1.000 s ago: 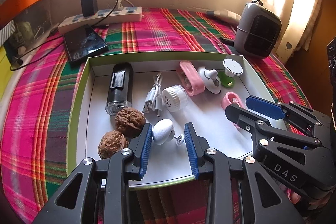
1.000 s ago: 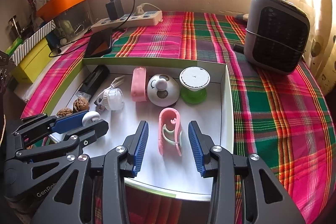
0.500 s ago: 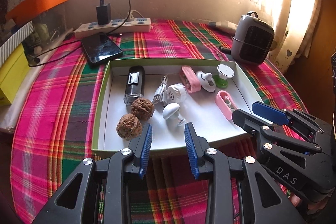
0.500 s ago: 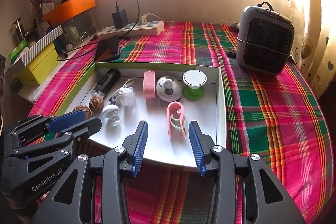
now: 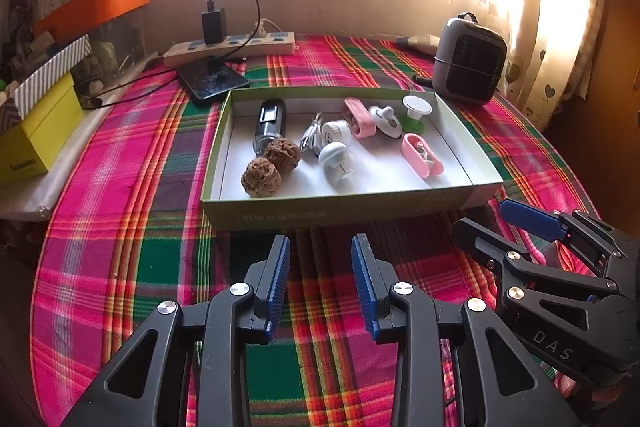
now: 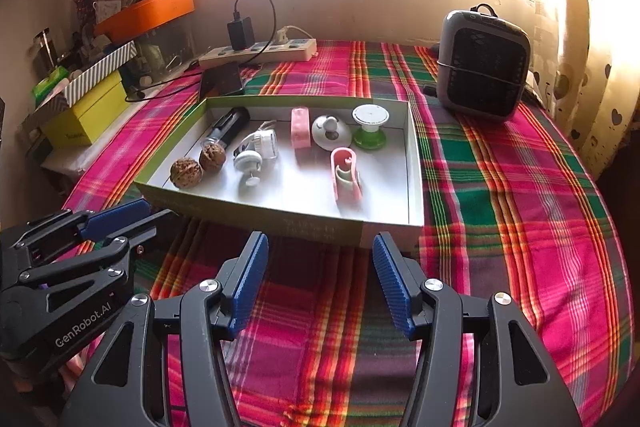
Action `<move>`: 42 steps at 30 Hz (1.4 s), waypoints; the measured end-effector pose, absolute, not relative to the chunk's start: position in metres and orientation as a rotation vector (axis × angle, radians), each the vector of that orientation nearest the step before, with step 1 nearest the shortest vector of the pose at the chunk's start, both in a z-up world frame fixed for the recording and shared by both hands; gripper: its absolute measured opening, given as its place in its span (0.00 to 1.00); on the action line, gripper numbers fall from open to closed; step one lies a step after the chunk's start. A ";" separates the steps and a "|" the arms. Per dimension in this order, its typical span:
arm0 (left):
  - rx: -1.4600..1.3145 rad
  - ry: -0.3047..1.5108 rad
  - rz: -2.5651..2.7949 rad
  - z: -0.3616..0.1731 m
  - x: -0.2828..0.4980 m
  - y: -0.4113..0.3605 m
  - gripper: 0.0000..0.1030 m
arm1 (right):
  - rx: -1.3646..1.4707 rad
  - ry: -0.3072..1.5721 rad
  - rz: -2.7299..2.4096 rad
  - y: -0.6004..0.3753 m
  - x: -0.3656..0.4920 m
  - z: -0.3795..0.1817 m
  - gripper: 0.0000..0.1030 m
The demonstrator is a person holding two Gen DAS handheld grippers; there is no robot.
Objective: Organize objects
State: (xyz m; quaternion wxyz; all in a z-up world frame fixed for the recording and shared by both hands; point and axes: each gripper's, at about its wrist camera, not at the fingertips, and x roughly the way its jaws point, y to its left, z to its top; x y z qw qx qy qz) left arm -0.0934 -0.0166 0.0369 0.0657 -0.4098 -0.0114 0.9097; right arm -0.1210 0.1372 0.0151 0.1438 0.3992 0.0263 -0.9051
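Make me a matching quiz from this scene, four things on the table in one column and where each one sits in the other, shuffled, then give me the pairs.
Things:
1. walnuts
2. phone
3. grey heater
4. green-based stand

Places:
A. on the plaid cloth just beyond the tray's far right corner
B. inside the tray, far right corner
C. inside the tray, near left corner
D. on the cloth, between the tray's far left corner and the power strip

Pairs: 1-C, 2-D, 3-A, 4-B
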 end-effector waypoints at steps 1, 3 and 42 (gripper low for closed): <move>-1.249 -0.028 2.743 0.034 -0.090 -0.016 0.29 | 1.162 0.076 -2.608 0.138 -0.119 0.012 0.54; -1.269 -0.016 2.736 0.028 -0.086 -0.014 0.29 | 1.193 0.082 -2.604 0.138 -0.116 0.005 0.54; -1.317 -0.018 2.815 0.006 -0.071 -0.010 0.31 | 1.293 0.132 -2.665 0.146 -0.101 -0.018 0.66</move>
